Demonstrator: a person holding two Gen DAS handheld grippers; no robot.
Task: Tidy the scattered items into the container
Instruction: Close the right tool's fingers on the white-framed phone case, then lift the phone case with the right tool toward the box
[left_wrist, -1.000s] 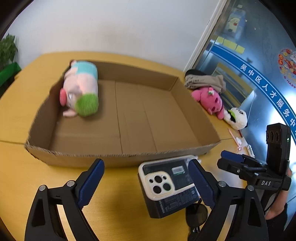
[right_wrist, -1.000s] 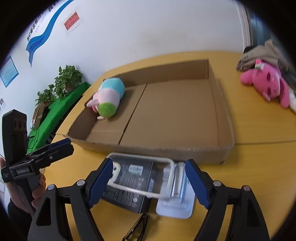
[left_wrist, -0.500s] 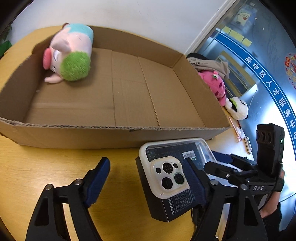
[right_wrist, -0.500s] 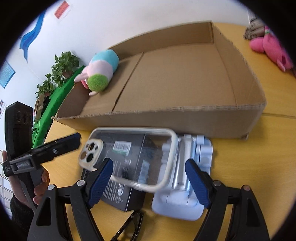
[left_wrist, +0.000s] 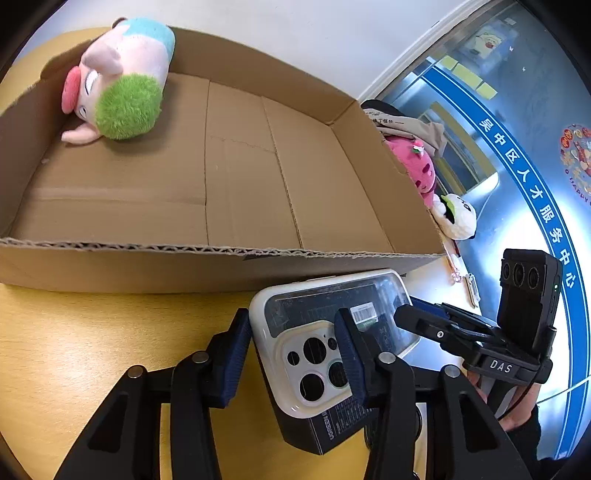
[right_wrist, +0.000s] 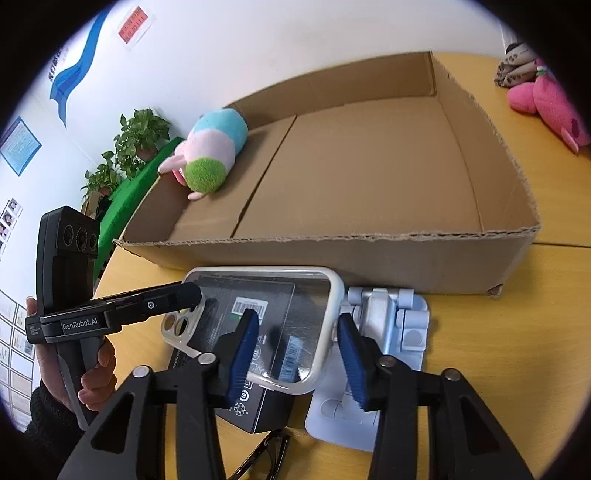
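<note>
A clear phone case (left_wrist: 325, 314) with a white rim lies on a black box (left_wrist: 332, 428) in front of the cardboard box (left_wrist: 221, 269). My left gripper (left_wrist: 293, 354) straddles the case's camera end: the left pad is against the outer rim, the right pad is over the case. Its jaws are closing. My right gripper (right_wrist: 295, 350) straddles the other end of the case (right_wrist: 266, 295), one pad over it and one just outside the rim, jaws closing too. A pink, blue and green plush (left_wrist: 125, 81) lies in the box's far left corner.
A pale blue phone stand (right_wrist: 388, 321) sits under the case's right end. Black glasses (right_wrist: 266, 458) lie by the black box (right_wrist: 258, 413). Right of the cardboard box are a pink plush (left_wrist: 417, 166), a panda plush (left_wrist: 456, 218) and folded cloth (left_wrist: 406, 125).
Both grippers have sunk toward the phone case and their jaws have narrowed around its two ends. The case and the box beneath have not moved.
</note>
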